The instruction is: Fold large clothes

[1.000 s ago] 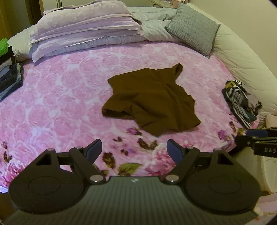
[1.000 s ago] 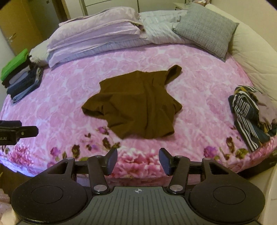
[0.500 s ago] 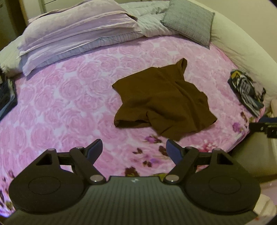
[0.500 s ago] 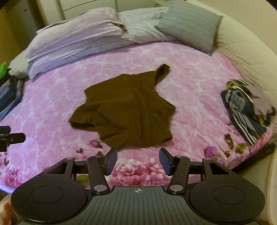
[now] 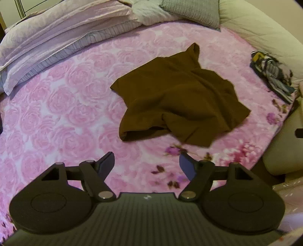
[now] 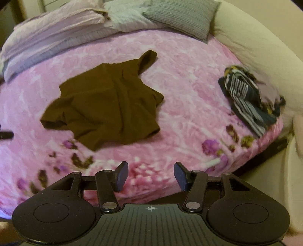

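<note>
A crumpled brown shirt (image 5: 176,98) (image 6: 106,106) lies in the middle of the pink rose-patterned bedspread (image 5: 56,106) (image 6: 189,79). My left gripper (image 5: 146,163) hovers over the bedspread just short of the shirt's near hem; its jaws are closing a little with nothing between them. My right gripper (image 6: 151,175) stands open over the flowered front border of the bed, below and to the right of the shirt, and holds nothing. The tip of the left gripper (image 6: 5,134) shows at the left edge of the right wrist view.
Lilac pillows and folded bedding (image 5: 62,36) (image 6: 53,37) lie at the back with a grey cushion (image 6: 181,17). A striped heap of clothes (image 6: 250,100) (image 5: 272,75) sits at the bed's right edge by a cream padded surround (image 6: 255,47).
Both grippers have come down and closer to the bed, so the brown shirt looks larger. The stack of folded clothes at the left has slipped out of view. The left jaws have narrowed slightly.
</note>
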{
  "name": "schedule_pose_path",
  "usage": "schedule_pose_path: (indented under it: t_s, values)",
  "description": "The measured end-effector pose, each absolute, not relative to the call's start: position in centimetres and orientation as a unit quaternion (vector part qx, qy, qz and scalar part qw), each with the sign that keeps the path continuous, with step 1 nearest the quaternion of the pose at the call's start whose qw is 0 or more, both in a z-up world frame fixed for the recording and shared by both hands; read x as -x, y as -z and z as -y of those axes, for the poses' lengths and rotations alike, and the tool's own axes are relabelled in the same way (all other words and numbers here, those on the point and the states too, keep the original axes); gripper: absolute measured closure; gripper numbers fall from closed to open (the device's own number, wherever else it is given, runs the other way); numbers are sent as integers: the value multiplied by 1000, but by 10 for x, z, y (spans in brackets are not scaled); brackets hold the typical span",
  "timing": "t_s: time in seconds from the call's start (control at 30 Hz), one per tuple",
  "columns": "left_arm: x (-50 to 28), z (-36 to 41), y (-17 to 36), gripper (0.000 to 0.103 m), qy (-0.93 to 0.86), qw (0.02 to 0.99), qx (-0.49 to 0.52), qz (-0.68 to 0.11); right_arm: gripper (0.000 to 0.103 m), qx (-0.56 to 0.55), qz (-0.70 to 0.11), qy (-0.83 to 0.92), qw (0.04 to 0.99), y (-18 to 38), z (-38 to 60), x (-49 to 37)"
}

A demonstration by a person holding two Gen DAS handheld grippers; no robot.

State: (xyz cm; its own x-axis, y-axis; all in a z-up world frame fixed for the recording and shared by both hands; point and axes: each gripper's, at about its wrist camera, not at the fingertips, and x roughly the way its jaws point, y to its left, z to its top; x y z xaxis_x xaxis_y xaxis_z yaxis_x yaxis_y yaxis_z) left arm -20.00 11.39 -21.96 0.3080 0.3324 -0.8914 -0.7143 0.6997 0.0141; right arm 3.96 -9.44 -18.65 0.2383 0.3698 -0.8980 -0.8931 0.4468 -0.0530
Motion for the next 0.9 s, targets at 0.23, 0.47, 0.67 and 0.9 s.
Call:
schedule_pose_path:
  t_s: [0.23,0.47,0.67,0.9]
  values:
    - [183,-136,268,33,-353,777,162,-496,52,401,-322,-500,696,234,78,-49]
    - [167,-156,317,34,-364,766,124,-514,52,502,-222,-564,617,309,56,-56]
    - [163,-166,350,34,-362,767,102,-519,52,585,-130,-555,577,373,45,-61]
    - [156,-175,375,35,-357,776,71,-515,68,590,-72,-574,563,397,42,-69]
